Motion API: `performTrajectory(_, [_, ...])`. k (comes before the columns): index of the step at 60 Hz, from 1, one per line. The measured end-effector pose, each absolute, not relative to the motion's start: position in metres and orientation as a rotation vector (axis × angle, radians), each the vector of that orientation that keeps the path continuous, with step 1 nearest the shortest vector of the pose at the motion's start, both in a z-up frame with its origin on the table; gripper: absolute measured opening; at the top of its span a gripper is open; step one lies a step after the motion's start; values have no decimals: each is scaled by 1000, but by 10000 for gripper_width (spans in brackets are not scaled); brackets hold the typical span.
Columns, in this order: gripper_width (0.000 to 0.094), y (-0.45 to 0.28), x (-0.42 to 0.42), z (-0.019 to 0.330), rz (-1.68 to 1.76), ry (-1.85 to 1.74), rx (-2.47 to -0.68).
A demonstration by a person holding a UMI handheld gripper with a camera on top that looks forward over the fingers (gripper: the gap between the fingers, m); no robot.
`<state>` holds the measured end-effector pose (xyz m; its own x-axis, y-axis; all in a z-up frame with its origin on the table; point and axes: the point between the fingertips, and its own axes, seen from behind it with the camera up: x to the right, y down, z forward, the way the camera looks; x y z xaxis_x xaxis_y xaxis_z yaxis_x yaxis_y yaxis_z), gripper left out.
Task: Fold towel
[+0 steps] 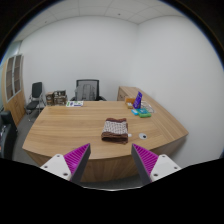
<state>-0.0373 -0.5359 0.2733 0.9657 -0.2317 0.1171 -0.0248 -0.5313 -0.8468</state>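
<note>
A brown and cream towel lies bunched in a loose heap on the wooden table, right of its middle. My gripper hovers in front of the table's near edge, well short of the towel. Its two fingers with magenta pads stand wide apart with nothing between them. The towel lies beyond the fingers, roughly in line with the gap.
A blue bottle and small teal items stand at the table's far right. A black office chair is behind the table, another chair and a wooden cabinet to the left. White walls surround the room.
</note>
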Motion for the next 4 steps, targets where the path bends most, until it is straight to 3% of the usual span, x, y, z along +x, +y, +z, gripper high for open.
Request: performTrajectory(4, [853,-538,-38,274,-270,181,-2120])
